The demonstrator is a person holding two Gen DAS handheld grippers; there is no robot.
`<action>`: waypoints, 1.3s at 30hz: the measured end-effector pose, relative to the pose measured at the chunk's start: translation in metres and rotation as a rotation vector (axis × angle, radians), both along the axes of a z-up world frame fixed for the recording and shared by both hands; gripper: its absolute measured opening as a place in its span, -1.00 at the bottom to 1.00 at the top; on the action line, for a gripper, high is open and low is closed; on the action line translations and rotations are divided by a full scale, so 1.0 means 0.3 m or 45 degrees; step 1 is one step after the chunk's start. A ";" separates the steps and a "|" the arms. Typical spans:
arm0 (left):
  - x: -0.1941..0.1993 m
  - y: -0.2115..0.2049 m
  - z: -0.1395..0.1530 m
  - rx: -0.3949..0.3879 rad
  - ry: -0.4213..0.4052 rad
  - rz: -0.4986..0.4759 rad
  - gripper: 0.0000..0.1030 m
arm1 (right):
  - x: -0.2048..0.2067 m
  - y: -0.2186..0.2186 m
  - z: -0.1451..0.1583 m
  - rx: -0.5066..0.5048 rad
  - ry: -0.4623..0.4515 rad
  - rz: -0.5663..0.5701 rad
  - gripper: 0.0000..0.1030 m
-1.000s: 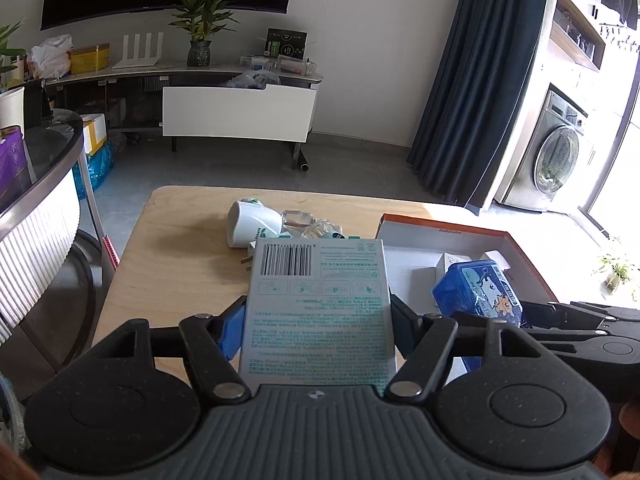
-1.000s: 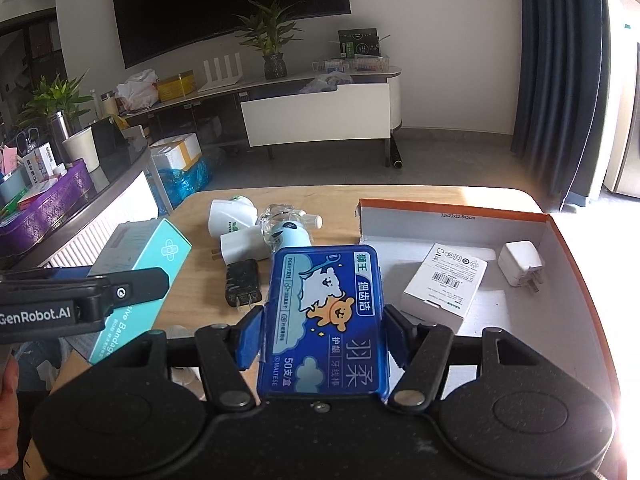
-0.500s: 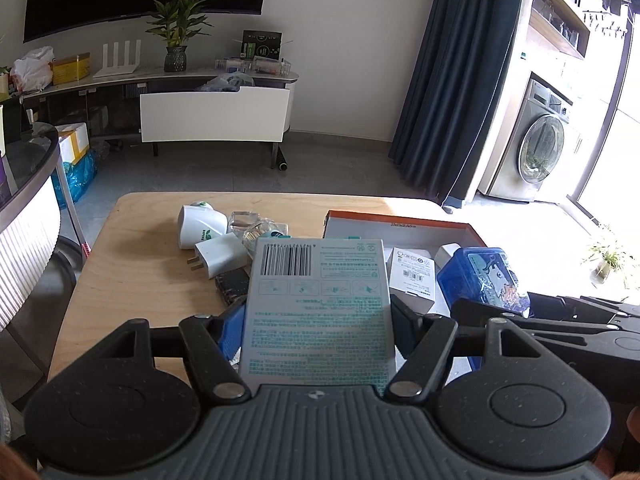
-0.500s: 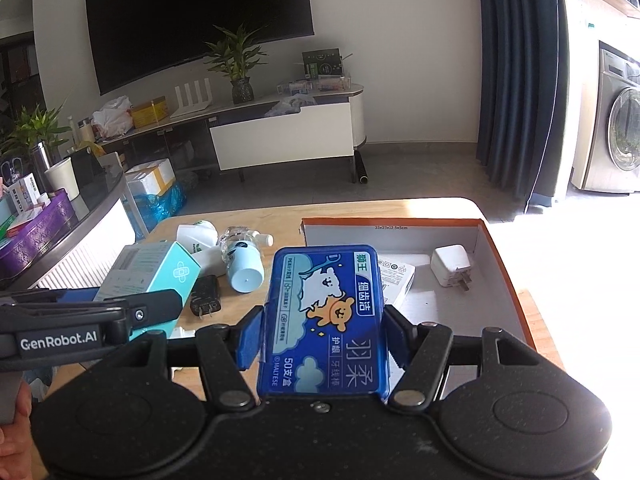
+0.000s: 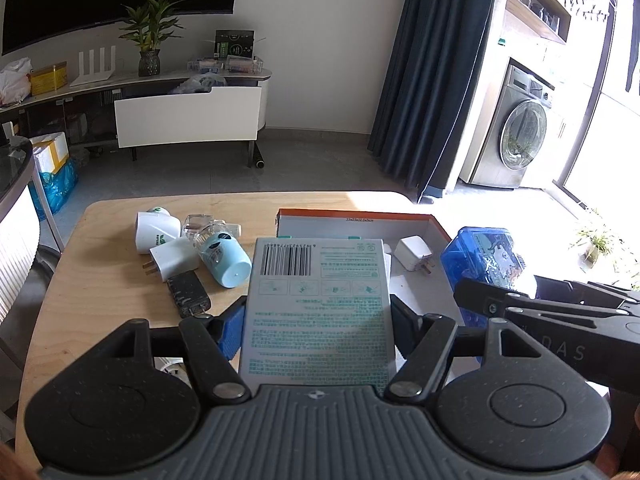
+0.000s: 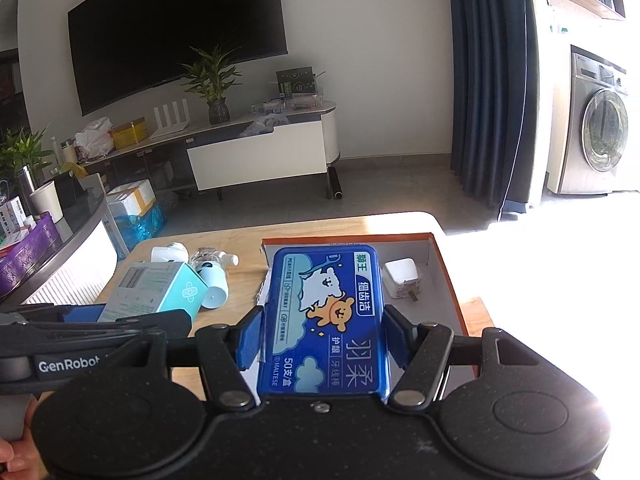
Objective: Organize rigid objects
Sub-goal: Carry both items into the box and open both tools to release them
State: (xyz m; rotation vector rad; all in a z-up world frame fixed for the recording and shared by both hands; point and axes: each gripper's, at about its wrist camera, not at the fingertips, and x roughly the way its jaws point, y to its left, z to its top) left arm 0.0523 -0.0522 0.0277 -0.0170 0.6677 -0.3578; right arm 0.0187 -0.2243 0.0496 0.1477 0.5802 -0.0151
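Both loads swung toward the orange-rimmed box [image 5: 436, 225] | left hand-held gripper [image 5: 318, 326] clamps barcode carton [image 5: 320, 312] | right hand-held gripper [image 6: 320, 336] clamps blue floss case [image 6: 326, 320] | you're lined up to drop

On the wooden table [image 5: 100, 280] ahead of me, the open cardboard box [image 5: 438, 228] sits to the right, with a plug adapter [image 5: 412, 252] lying inside it. Left of the box lies a cluster: a plug-in device [image 5: 154, 228] farthest left, a clear bottle [image 5: 204, 226] beside it, a cylinder [image 5: 224, 262] lying in front of that, then a charger [image 5: 172, 258] and, nearest me, a small adapter [image 5: 188, 294]. The carton [image 5: 320, 312] between my left fingers hangs before the box; the floss case [image 6: 324, 320] between my right ones hangs over the box.
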 end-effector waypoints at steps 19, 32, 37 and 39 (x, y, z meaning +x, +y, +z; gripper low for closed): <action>0.020 -0.165 -0.019 0.025 0.001 -0.094 0.38 | -0.010 -0.140 0.006 -0.005 -0.021 -0.121 0.45; 0.038 -0.220 -0.051 0.053 0.027 -0.129 0.38 | 0.014 -0.190 -0.012 -0.002 -0.007 -0.146 0.45; 0.044 -0.232 -0.062 0.064 0.038 -0.131 0.38 | 0.030 -0.185 -0.024 -0.002 0.004 -0.144 0.45; 0.049 -0.236 -0.067 0.068 0.044 -0.130 0.38 | 0.037 -0.184 -0.027 -0.002 0.008 -0.141 0.45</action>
